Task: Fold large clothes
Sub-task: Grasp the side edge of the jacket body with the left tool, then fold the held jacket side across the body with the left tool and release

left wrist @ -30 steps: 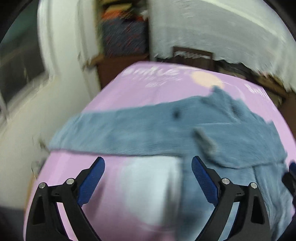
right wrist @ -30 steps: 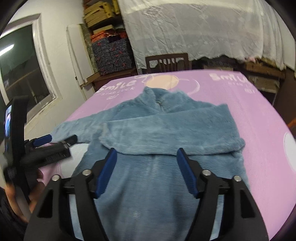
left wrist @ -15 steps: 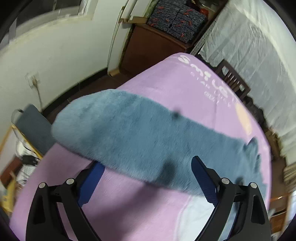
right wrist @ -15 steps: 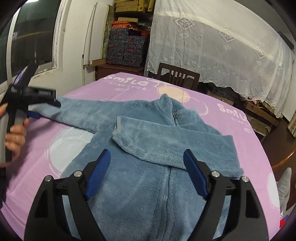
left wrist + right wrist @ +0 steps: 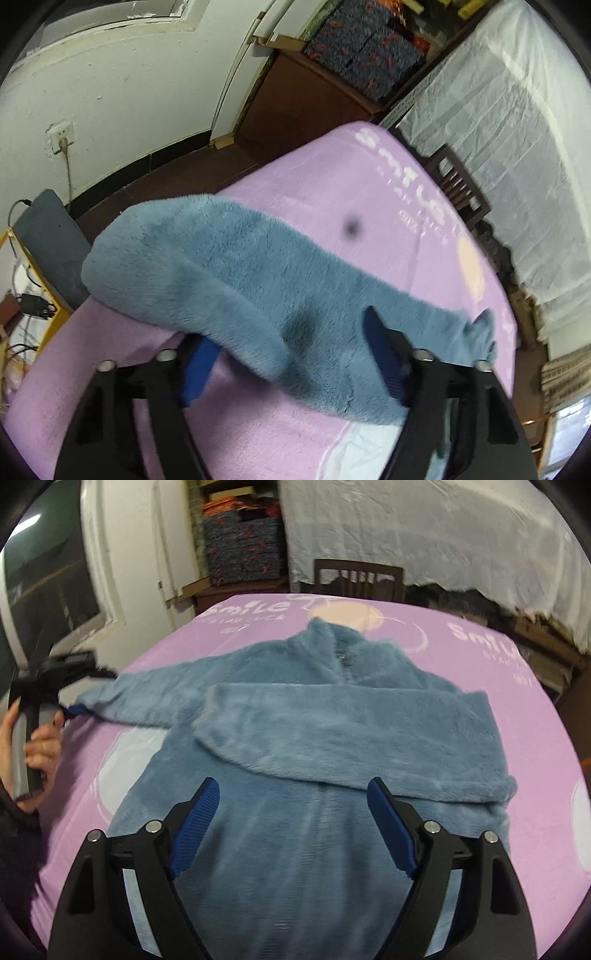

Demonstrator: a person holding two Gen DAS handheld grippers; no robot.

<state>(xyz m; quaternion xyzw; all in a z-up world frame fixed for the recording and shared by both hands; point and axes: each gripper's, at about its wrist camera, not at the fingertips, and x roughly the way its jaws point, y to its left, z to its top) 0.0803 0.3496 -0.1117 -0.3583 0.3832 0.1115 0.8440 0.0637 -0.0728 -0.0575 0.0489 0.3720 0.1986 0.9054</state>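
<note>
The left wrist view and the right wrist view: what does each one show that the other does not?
Only the left wrist view shows the wall socket and the left gripper closing around the outstretched sleeve. Only the right wrist view shows the whole blue fleece jacket with the other sleeve folded across it, the open right gripper, and the hand. Both share the purple cover and the chair.

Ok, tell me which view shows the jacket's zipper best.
Right wrist view: the zipper runs down the front of the blue fleece jacket, partly under the folded sleeve. The left wrist view shows only the outstretched sleeve, no zipper.
</note>
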